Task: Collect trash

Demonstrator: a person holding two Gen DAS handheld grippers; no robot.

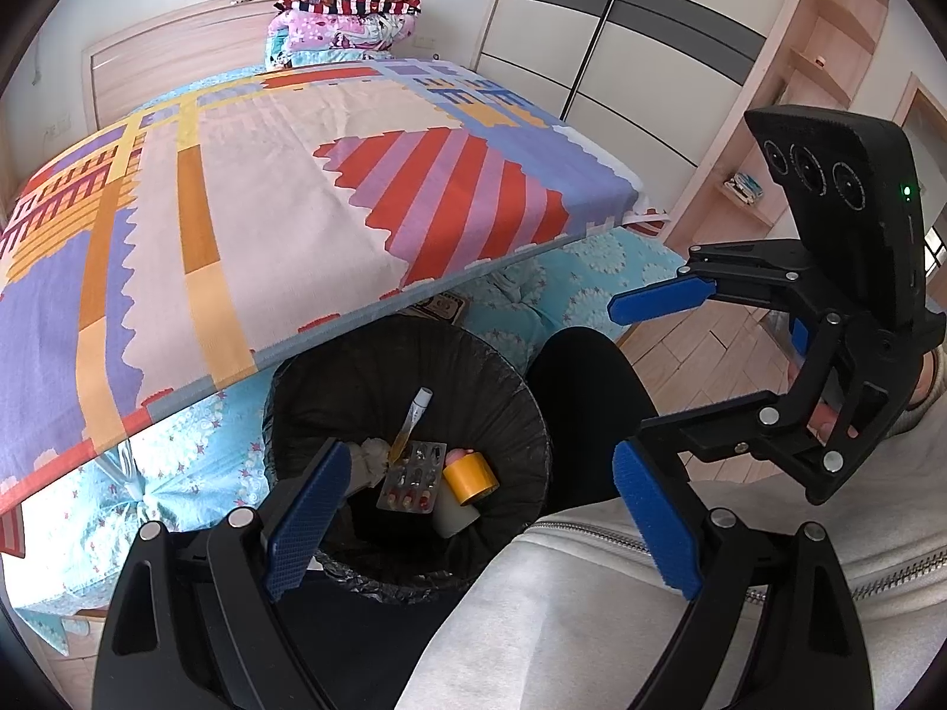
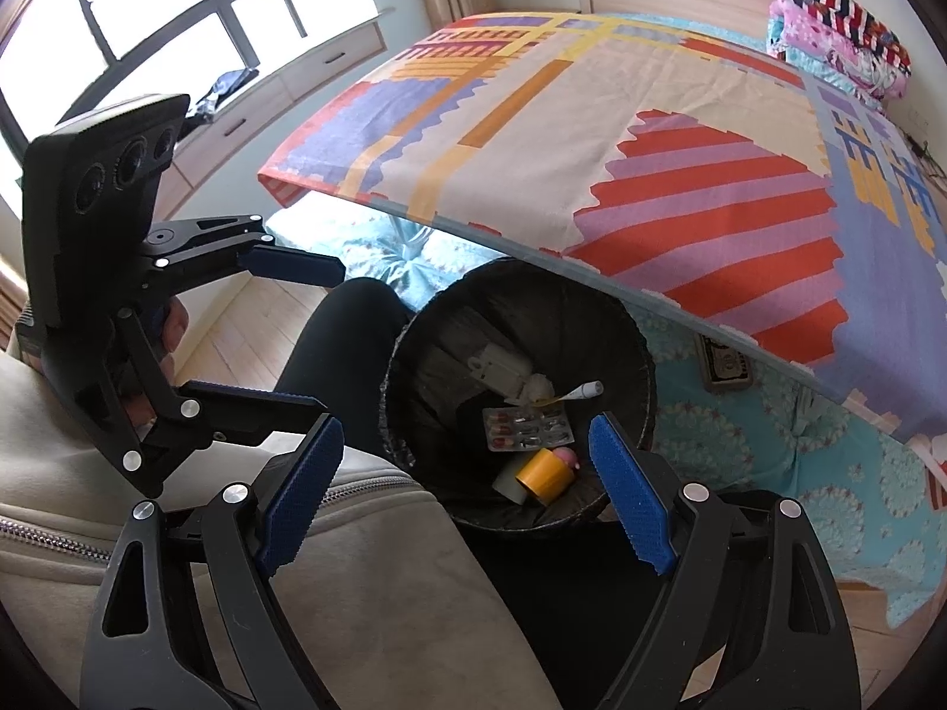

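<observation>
1. Trash sits in the black bin (image 2: 627, 349) by the bed (image 1: 266, 225): blister pack (image 2: 528, 427), yellow tape roll (image 2: 544, 473), thin tube (image 2: 583, 391), white box (image 2: 500, 368), crumpled tissue (image 1: 370, 461).
2. Left gripper (image 1: 479, 509) hangs over the bin w/ blue pads spread wide, nothing btwn them.
3. Right gripper (image 2: 467, 497) likewise: pads apart, empty, aimed down at the bin.
4. We judge the collecting step looks done or nearly so; bed top shows no loose scraps, floor beyond mostly hidden.
5. Next, we'd scan for leftovers; if any turn up, approach w/ pads open and mind the bed edge overhanging the bin rim.
</observation>
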